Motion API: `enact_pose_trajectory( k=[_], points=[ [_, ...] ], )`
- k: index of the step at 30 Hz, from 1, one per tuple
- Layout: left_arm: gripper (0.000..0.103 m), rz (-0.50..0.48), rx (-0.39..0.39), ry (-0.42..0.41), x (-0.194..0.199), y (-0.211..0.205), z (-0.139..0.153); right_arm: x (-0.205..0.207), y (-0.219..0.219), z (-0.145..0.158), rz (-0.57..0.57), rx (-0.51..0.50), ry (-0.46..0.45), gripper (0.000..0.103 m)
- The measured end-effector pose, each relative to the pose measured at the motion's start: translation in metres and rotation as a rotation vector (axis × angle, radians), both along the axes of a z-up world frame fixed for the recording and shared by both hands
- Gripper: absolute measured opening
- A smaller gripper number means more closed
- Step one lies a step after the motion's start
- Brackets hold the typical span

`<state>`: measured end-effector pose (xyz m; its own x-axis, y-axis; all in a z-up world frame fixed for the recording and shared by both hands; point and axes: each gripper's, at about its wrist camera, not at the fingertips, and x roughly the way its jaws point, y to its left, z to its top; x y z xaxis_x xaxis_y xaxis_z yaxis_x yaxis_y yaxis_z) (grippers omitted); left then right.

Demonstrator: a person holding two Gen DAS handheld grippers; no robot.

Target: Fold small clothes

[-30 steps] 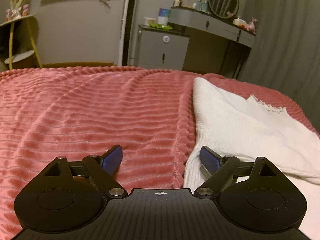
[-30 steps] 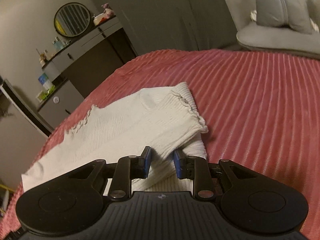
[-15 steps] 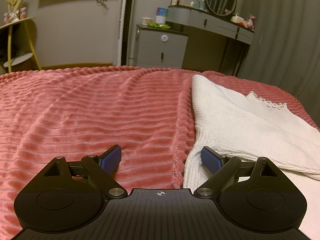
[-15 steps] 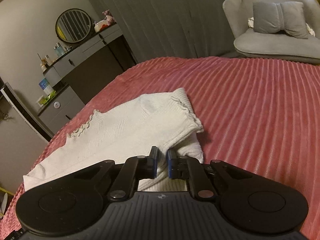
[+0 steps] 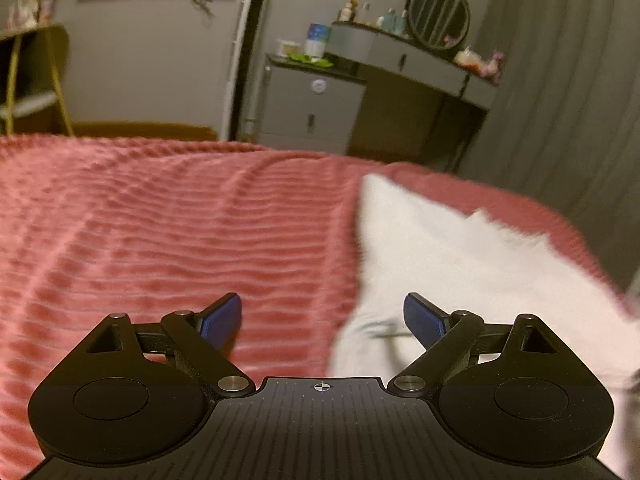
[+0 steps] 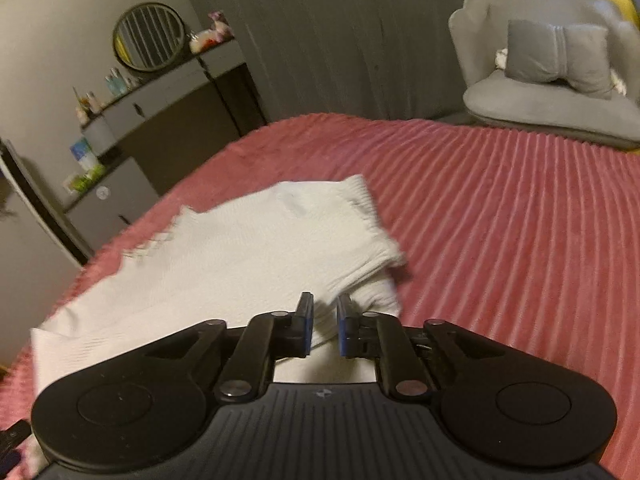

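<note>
A white knitted garment [image 6: 224, 248] lies on the pink ribbed bedspread [image 6: 500, 240], with a frilled sleeve cuff [image 6: 372, 224] folded over it. It also shows in the left wrist view [image 5: 460, 264], blurred. My left gripper [image 5: 322, 320] is open and empty, low over the garment's left edge, one finger over the bedspread [image 5: 160, 240]. My right gripper [image 6: 323, 326] has its jaws a narrow gap apart around a fold of the garment's near edge. The jaws do not look pressed onto it.
A grey dresser with a round mirror [image 5: 438, 14] and a small cabinet [image 5: 312, 108] stand beyond the bed's far edge. A grey shell-shaped chair [image 6: 556, 76] with a bow cushion stands to the right. Dark curtains hang behind.
My right gripper closed to a thin gap half a second ago and has since opened slightly. My left gripper has lifted a little and shifted; its view is now blurred.
</note>
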<state>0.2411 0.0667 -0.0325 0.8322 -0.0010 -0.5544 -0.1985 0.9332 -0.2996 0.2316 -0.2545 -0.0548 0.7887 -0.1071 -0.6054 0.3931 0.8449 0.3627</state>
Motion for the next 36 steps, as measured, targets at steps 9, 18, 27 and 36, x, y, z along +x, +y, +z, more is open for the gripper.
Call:
enact_pose_trajectory(
  k=[9,18,27,36],
  points=[
    [0.093,-0.149,-0.208,-0.004,0.007,-0.014,-0.008,0.006,0.007,-0.027,0.046,0.322,-0.034,0.028],
    [0.096,-0.098,-0.315,0.031,0.021,0.006,-0.026,0.023,0.009,-0.034,0.062,0.278,-0.015,0.016],
    [0.089,-0.119,-0.188,0.012,0.022,-0.002,-0.032,0.020,0.017,-0.039,0.099,0.164,0.004,0.013],
    [0.098,-0.193,0.003,0.096,-0.029,-0.015,-0.007,-0.033,0.029,-0.001,0.216,-0.099,0.161,0.032]
  ],
)
